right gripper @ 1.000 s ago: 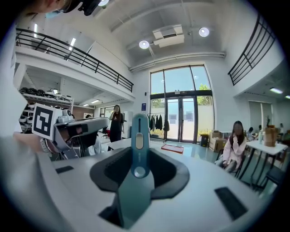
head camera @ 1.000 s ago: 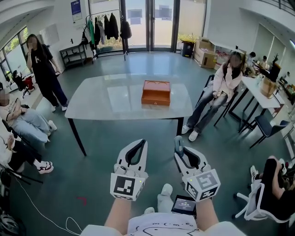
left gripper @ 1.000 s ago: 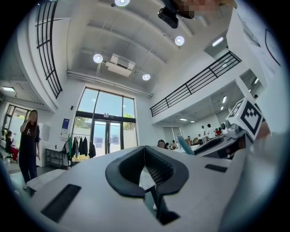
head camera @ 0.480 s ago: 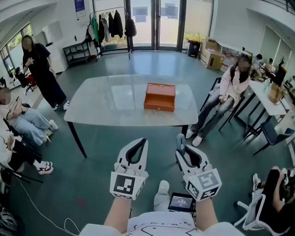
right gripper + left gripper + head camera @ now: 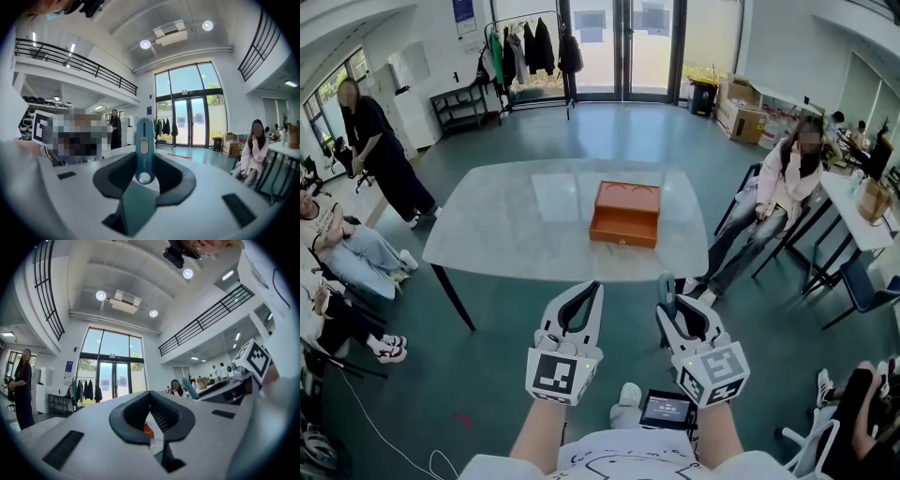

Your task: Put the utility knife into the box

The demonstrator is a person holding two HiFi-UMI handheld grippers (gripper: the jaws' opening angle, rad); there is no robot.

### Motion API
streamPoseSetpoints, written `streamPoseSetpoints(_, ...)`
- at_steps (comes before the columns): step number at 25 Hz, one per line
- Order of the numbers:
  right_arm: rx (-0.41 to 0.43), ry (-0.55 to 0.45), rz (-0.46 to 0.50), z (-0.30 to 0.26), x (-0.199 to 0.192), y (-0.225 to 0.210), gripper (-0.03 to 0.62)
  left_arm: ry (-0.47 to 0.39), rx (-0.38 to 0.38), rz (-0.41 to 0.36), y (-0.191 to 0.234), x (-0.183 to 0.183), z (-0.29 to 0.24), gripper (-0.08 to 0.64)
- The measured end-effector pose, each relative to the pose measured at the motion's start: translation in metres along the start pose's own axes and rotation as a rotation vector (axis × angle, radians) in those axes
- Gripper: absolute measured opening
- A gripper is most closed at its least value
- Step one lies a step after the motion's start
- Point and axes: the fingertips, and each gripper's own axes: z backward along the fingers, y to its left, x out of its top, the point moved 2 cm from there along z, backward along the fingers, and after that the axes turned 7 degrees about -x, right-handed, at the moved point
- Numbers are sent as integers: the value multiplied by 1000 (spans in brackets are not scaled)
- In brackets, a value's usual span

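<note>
Head view is looking steeply down over the arms, left gripper (image 5: pixel 584 292) and right gripper (image 5: pixel 673 305) sitting bottom centre, table (image 5: pixel 506 234) mid-frame. Both gripper views are hugging their own jaws, aiming roughly level across the room, the right one staring past its knife (image 5: pixel 144 150). All three are sharing the doors (image 5: pixel 628 47).

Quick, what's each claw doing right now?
Left claw: closed, nothing in it.
Right claw: closed on the utility knife.

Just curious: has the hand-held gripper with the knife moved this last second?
Yes. The right hand-held gripper, with the utility knife, has moved forward toward the table, up to its near edge.
</note>
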Motion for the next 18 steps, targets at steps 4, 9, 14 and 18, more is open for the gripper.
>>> streamPoseSetpoints(4, 18, 2, 4, -31, 4, -25, 130, 7, 8, -4, 14, -6, -36, 15)
streamPoseSetpoints(9, 42, 9, 1, -66, 7, -55, 130, 23, 31, -12, 29, -19, -74, 15)
streamPoseSetpoints(14, 71, 16, 3, -102, 10, -82, 130, 35, 57, -1, 45, -28, -109, 15)
streamPoseSetpoints(18, 80, 15, -1, -125, 10, -96, 130, 40, 76, 3, 56, -36, -127, 15)
